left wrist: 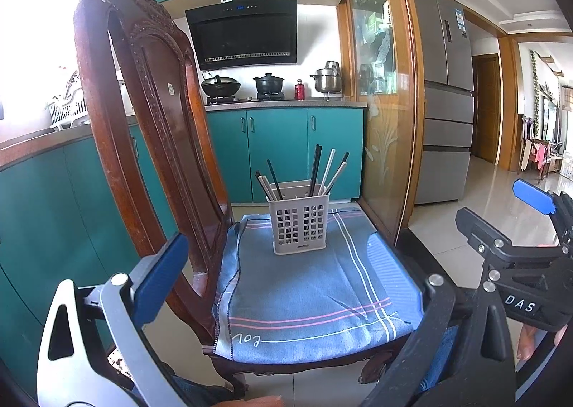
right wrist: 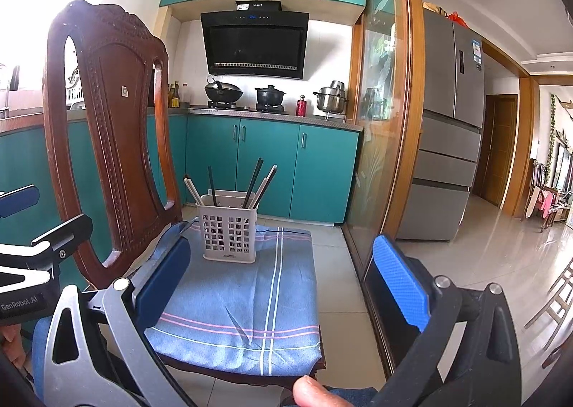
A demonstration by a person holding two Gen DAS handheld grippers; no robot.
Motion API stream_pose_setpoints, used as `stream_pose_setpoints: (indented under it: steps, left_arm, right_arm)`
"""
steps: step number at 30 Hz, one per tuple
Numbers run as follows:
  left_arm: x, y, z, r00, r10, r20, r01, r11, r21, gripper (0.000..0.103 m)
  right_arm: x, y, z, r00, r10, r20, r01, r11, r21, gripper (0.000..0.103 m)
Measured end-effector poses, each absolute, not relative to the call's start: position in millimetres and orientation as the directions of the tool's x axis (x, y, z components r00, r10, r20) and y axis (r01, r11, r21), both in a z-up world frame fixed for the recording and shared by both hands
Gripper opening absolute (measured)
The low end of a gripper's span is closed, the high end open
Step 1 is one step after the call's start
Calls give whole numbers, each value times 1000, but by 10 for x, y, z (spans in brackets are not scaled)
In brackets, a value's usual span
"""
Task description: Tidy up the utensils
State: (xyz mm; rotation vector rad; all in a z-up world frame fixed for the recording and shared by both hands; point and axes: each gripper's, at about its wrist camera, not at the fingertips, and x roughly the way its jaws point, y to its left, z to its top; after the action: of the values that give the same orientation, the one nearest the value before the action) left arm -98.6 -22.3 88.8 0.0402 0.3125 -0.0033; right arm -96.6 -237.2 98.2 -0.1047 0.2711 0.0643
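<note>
Nearest, we are holding the left gripper [left wrist: 286,294] and the right gripper [right wrist: 286,285] low before the chair, jaws wide on both, gripping nothing. Beyond, we are seeing the blue cloth [left wrist: 308,285] lying over the chair seat, bare of loose utensils. Farther back, the utensil caddy [left wrist: 299,224] is standing upright on the cloth, chopsticks [left wrist: 324,170] leaning out of it. We are judging them light, stiff, thin and slick; we are favouring a pinch on the exposed upper shafts. The caddy looks light, tippable.
</note>
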Motion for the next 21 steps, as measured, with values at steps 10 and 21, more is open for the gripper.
stream_pose_setpoints:
  steps: [10, 21]
  left_arm:
    - [-962, -247, 863, 950, -3, -312, 18, 999, 43, 99]
    - [-888, -272, 832, 945, -7, -326, 22, 999, 43, 99]
  right_arm:
    - [-932, -2381, 945, 959, 51, -278, -80, 992, -94, 100]
    - [-851, -2370, 898, 954, 51, -297, -81, 993, -90, 100]
